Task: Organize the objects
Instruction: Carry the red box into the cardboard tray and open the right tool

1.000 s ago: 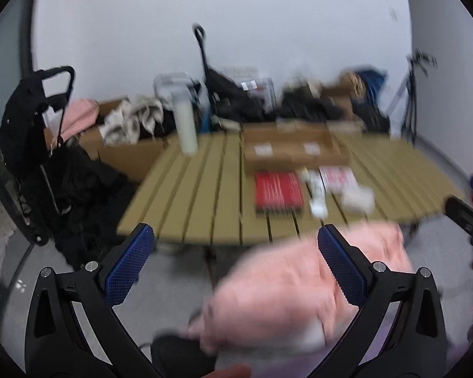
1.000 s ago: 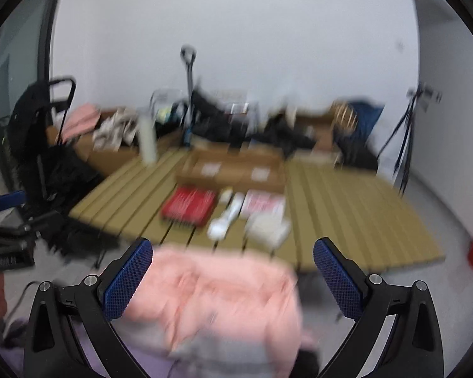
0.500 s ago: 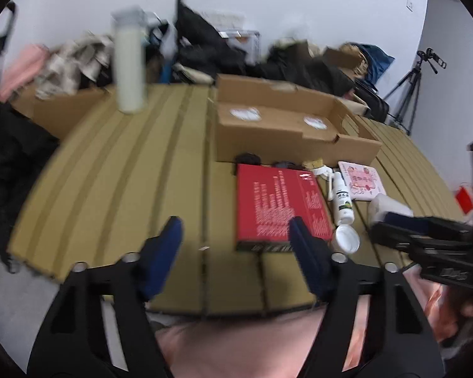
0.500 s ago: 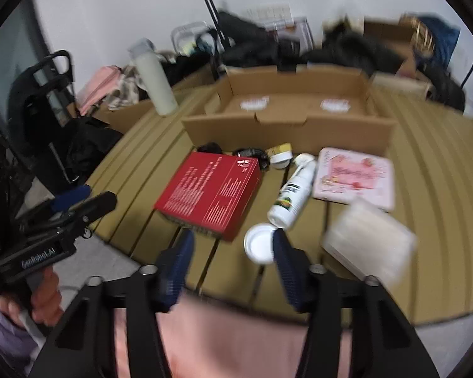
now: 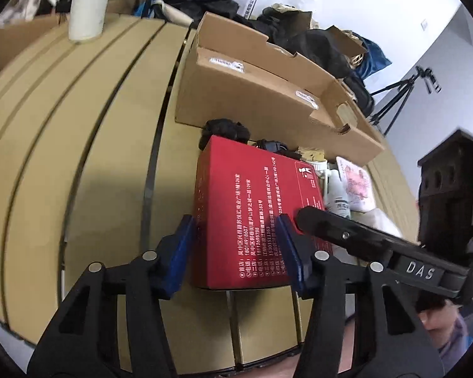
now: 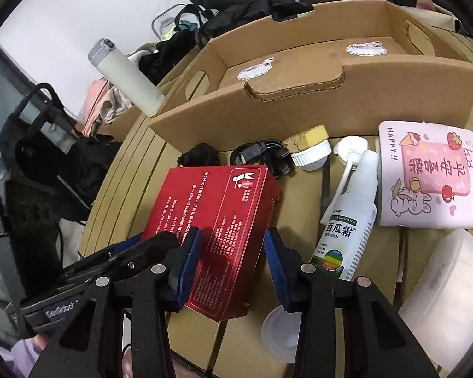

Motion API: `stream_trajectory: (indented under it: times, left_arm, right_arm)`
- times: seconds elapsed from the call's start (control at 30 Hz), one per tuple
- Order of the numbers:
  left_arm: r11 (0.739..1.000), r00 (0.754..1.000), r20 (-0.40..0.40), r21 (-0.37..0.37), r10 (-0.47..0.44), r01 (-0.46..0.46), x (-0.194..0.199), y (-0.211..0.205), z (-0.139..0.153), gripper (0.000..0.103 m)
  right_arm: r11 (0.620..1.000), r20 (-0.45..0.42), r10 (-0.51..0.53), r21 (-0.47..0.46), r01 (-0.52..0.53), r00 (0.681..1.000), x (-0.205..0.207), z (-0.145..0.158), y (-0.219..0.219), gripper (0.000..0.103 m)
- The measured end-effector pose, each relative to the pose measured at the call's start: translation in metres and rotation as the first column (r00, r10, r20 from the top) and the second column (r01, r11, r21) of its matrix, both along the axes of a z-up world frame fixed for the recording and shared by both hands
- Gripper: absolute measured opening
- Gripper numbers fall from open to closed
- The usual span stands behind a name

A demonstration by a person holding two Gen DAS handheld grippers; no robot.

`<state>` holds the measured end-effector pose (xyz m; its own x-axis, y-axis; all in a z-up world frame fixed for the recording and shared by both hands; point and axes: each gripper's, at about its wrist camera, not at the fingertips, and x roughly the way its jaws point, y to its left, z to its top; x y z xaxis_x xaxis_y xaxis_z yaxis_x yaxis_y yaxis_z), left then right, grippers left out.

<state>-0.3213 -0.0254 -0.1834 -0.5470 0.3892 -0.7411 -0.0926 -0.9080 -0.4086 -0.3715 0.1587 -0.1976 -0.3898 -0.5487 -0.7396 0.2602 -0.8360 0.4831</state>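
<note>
Where the slatted worktop (image 5: 78,163) runs toward the far wall, its back edge is lost behind piled dark bags and clothing that cannot be told apart. An open cardboard box (image 6: 331,94) stands at the rear of the worktop; its right end is cut off in the right wrist view. Just in front of it lies the red box (image 5: 255,208), flat on the slats, with its near right corner hidden behind the right tool (image 6: 233,261) in the left wrist view. Both tools straddle the near edge of the red box from above. The left tool (image 5: 236,252) has its jaws closing, with the box edge between them; whether the pads already press on it cannot be told. The right tool's jaws are likewise closing around the same edge, contact equally unclear. To the right lie a pink-printed pack (image 6: 432,176) and a white spray bottle (image 6: 350,220), with a white cap (image 6: 280,334) partly covered by the right tool. A black cable (image 6: 261,154) and a small jar (image 6: 309,151) sit between the two boxes. A white flask (image 6: 126,75) stands far left, its top cropped in the left wrist view.
</note>
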Motion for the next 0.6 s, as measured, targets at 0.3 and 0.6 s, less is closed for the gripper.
stream_trajectory:
  times: [0.3,0.6]
  left_arm:
    - [0.998,0.995,-0.096,0.061,-0.029,0.035,0.014,0.006,0.058,0.046]
    - [0.994,0.995,-0.096,0.107,-0.010,0.020,-0.104,0.006,0.109,0.045]
  right_arm:
    - [1.000,-0.138,-0.015,0.007,0.016,0.990,0.014,0.058,0.007,0.040]
    - [0.999,-0.192,-0.033,-0.036,0.026,0.981,-0.068,0.135,0.015,0.040]
